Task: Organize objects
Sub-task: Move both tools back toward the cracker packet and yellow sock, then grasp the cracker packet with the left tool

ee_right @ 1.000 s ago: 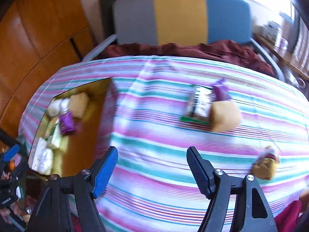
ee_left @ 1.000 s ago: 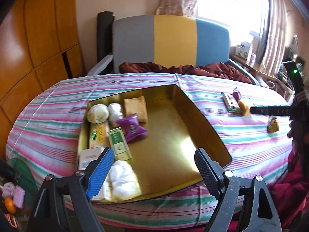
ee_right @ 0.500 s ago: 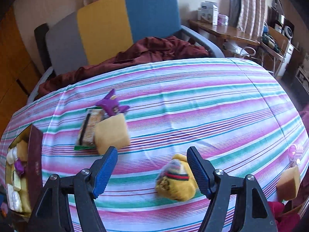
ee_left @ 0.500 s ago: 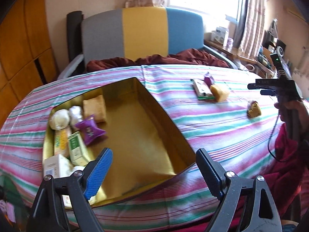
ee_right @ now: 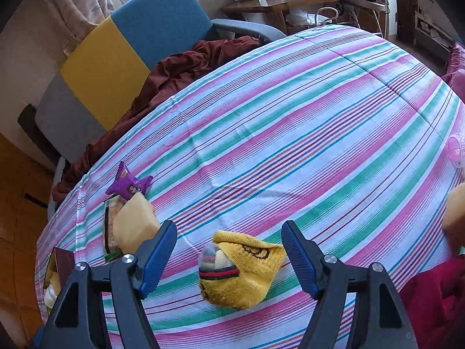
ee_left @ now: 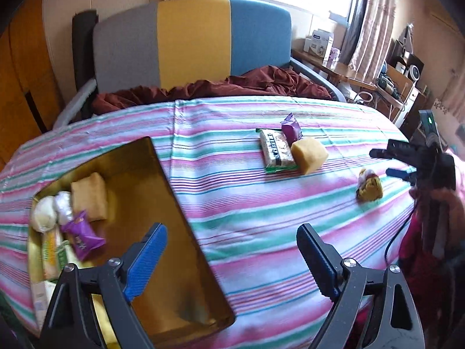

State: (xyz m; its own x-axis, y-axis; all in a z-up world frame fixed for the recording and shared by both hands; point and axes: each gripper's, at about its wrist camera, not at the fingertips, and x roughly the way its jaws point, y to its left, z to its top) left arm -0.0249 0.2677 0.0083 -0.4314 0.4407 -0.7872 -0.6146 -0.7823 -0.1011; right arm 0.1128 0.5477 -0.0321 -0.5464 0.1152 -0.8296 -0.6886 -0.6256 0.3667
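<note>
A striped cloth (ee_left: 247,203) in pink, green and white covers a wide surface that fills both views, curving away at its far edge toward a chair (ee_left: 191,40) with grey, yellow and blue panels and a dark red blanket (ee_left: 221,85) heaped on the seat. Most of the cloth's middle and far right lies bare, leaving broad open room.

At the left, a gold-lined box (ee_left: 174,261) sits open, its right wall running diagonally. Packed along its left side are a tan cake (ee_left: 88,196), a purple packet (ee_left: 82,237), 2 pale round wrapped items (ee_left: 46,213) and other small packs; the rest of its floor is bare.

The left gripper (ee_left: 229,261) hangs over the box's right wall, fingers far apart after just opening wider, with nothing between them.

The right gripper (ee_right: 229,257) hangs over a rolled yellow sock (ee_right: 241,270) lying on the cloth between its spread fingers, which do not press it.

Left of the sock sit a yellow sponge-like block (ee_right: 135,226), a green-edged snack bar (ee_left: 276,151) touching it, and a second purple packet (ee_right: 128,184) just behind.
</note>
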